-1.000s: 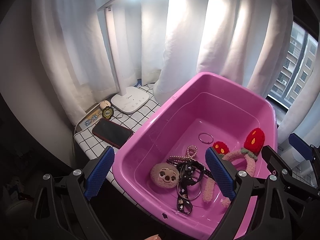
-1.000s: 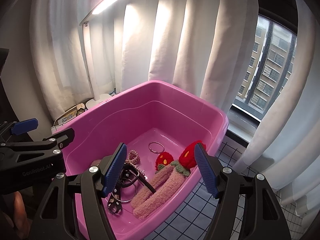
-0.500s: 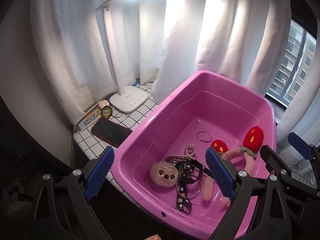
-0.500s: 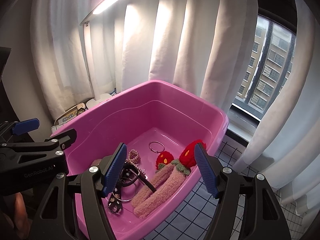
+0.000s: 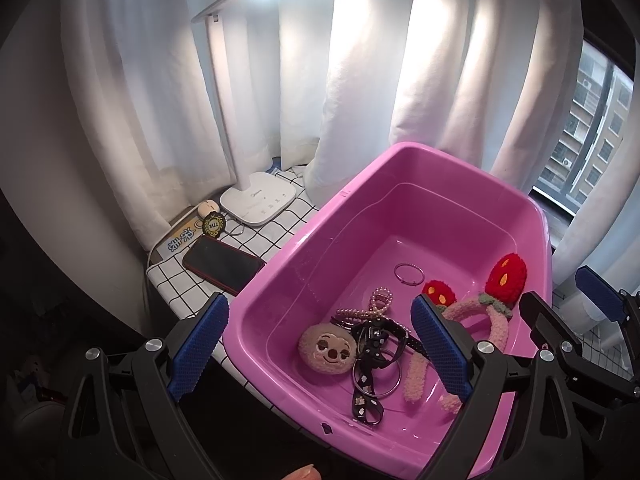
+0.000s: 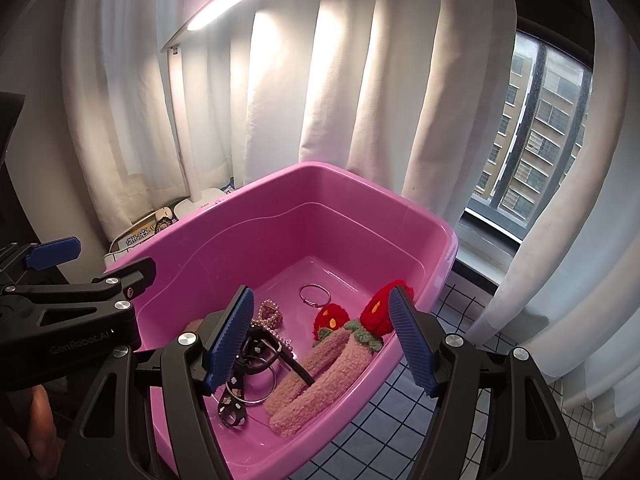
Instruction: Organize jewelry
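A pink plastic tub [image 5: 360, 184] [image 6: 400, 200] stands on the checked table. In it lie a fuzzy pink headband with red strawberries [image 5: 496, 312] [image 6: 340, 356], a round plush face [image 5: 327, 350], a pearl chain [image 5: 376, 304] [image 6: 270, 314], a black studded strap with metal rings [image 5: 374, 364] [image 6: 248, 376] and a thin silver ring [image 5: 408, 273] [image 6: 314, 294]. My left gripper [image 5: 318, 346] is open and empty above the tub's near left corner. My right gripper [image 6: 320, 338] is open and empty above the tub's near side.
Left of the tub on the table lie a dark phone [image 5: 224, 266], a round badge [image 5: 213, 225], a small box [image 5: 180, 240] and a white desk lamp base [image 5: 258, 198]. White curtains [image 5: 360, 80] hang behind. A window [image 6: 536, 132] is at the right.
Both grippers have drifted slightly; the tub sits a little lower and nearer in the left wrist view. Nothing was taken hold of or released.
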The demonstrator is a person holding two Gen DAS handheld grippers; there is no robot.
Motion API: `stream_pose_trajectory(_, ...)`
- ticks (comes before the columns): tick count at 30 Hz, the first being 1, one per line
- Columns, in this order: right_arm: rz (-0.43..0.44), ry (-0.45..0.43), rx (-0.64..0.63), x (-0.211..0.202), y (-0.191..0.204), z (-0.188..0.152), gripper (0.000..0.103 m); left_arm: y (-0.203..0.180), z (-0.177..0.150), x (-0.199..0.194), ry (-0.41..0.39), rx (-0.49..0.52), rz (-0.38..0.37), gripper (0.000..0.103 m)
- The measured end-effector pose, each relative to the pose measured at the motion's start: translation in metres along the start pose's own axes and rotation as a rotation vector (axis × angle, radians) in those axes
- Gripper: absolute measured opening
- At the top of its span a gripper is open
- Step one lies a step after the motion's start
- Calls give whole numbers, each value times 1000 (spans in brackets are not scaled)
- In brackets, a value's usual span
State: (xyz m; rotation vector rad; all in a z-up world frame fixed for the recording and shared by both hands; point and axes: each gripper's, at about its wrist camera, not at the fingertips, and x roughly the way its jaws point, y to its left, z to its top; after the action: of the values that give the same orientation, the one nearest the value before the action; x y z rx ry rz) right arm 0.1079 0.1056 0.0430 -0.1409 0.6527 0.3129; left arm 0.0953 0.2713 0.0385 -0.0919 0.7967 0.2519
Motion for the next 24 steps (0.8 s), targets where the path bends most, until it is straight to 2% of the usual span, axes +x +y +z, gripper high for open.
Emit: stream_pose_trajectory(24, -2, 9, 17, 2, -1, 0, 67, -3, -1, 3, 6, 18, -4, 91)
